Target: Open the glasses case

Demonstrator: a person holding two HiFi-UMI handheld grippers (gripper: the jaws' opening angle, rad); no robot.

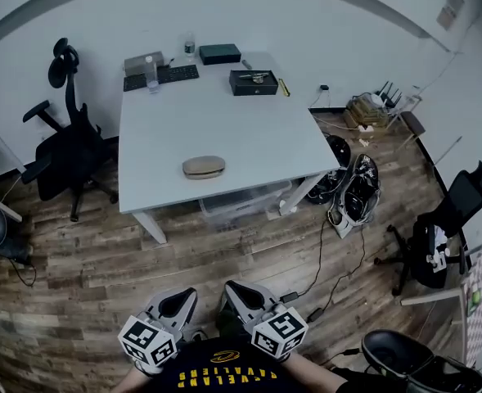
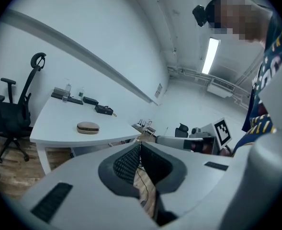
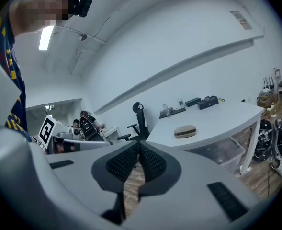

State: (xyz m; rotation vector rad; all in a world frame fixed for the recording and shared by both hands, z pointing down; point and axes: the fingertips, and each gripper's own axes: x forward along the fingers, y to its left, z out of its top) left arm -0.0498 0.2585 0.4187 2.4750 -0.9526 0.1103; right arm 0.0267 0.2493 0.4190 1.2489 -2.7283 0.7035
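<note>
One glasses case [image 1: 204, 167] near table edge [image 1: 224, 195]

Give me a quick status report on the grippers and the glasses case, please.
Left gripper and right gripper shut, empty, well short of the table. Glasses case closed, lying near the table's front edge. Nothing blocking.

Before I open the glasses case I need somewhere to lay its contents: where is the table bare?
The table is bare all round the glasses case: to its left, to its right, and the broad middle between it and the open black box. The far edge is crowded: keyboard, bottle, closed black box.
</note>
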